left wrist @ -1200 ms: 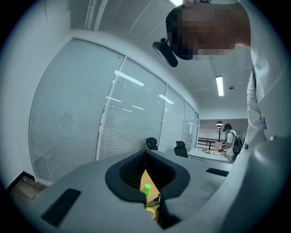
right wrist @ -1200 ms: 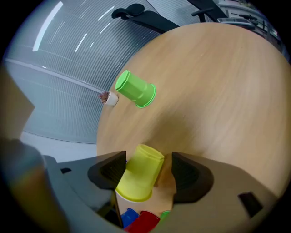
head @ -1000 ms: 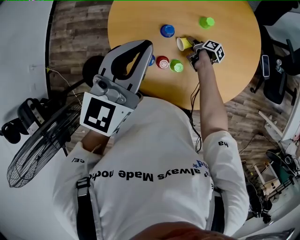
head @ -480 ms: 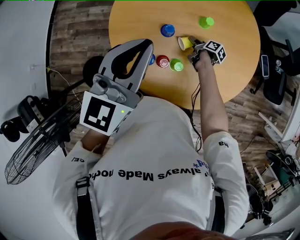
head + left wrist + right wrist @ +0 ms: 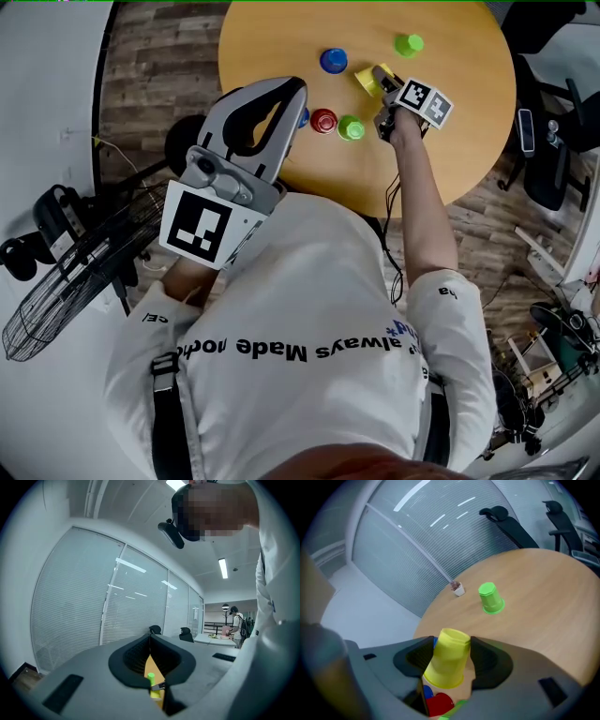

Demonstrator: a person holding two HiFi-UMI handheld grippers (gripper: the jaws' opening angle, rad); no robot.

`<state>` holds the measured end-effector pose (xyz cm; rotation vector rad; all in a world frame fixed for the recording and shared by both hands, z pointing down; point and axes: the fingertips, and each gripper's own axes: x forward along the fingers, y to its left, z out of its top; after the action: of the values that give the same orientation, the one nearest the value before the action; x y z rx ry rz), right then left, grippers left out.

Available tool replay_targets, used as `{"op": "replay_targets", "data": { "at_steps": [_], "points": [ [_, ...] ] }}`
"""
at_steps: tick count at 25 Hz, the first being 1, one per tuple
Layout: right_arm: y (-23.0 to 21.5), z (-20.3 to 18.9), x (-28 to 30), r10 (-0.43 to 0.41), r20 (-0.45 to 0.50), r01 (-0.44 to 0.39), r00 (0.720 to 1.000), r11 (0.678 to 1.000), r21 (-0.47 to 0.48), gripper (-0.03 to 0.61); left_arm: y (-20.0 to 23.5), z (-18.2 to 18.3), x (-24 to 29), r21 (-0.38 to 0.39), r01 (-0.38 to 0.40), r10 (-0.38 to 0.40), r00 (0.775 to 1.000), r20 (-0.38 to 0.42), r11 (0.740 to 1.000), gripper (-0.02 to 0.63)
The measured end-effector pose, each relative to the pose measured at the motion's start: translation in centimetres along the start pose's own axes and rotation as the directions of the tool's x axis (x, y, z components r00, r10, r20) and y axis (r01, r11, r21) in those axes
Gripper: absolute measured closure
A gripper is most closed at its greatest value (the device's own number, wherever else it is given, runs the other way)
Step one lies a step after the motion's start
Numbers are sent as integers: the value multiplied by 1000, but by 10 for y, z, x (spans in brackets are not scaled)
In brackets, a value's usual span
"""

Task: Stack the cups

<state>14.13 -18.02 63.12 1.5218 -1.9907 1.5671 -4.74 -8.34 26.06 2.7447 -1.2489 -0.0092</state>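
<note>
Since half a second ago, the right gripper (image 5: 380, 86) has turned and carried the yellow cup (image 5: 364, 79) slightly farther across the table (image 5: 281, 37). Then the cup lay sideways in the jaws with its open mouth facing left. Now that mouth no longer shows from above.

The right gripper view shows the jaws clamped on the cup's sides. Its narrow base points away and its wide rim points down toward the table, tilted rather than upright. Just under that rim are the red cup (image 5: 438, 705) and the edge of a blue cup (image 5: 426, 692), so the yellow one hangs over the near group.

Everything else has stayed put. The left gripper (image 5: 294, 88) is held back by the person's chest, its jaws together on nothing. The red cup and the near green cup (image 5: 351, 127) stand side by side, bases up, to the near left of the right gripper. A second blue cup (image 5: 333, 60) sits farther off to the left, and the far green cup (image 5: 409, 43) stands well apart on the far right.

The turn suggests the yellow cup is being brought mouth-down, ready to drop over one of the upturned cups. No cup looks stacked yet, so this is probably the first placement. The tilt will need levelling before the cup goes down.
</note>
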Motion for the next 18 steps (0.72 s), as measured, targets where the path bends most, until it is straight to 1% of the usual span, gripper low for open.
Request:
{"op": "replay_targets", "data": {
  "at_steps": [2,4,6,7,9,12,15,18],
  "points": [
    [13,0,-5,8,1,-8,1000,995,-96,316,-2,1,-2,5,0,0,1000,0,1000,591],
    [26,-4,-10,9,-3,-10,1000,980,-198,316,-4,1,-5,6,0,0,1000,-3,1000,590],
    [41,-11,-14,10,-3,-11,1000,951,-308,318,-4,2,-9,9,-2,2,1000,-5,1000,589],
    [49,-13,-16,14,-2,-14,1000,932,-363,318,-5,2,-11,11,-3,3,1000,-4,1000,591],
    [67,-18,-22,29,4,-24,1000,881,-472,318,-8,4,-13,10,-5,5,1000,2,1000,591],
    [91,-27,-30,49,13,-31,999,793,-608,318,-11,5,-15,9,-8,8,1000,8,1000,591],
    [112,-40,-36,63,17,-33,998,706,-707,318,-12,8,-17,11,-10,10,1000,16,1000,590],
    [131,-56,-40,93,17,-46,995,631,-774,318,-12,9,-19,0,-15,15,1000,16,1000,591]
  ]
}}
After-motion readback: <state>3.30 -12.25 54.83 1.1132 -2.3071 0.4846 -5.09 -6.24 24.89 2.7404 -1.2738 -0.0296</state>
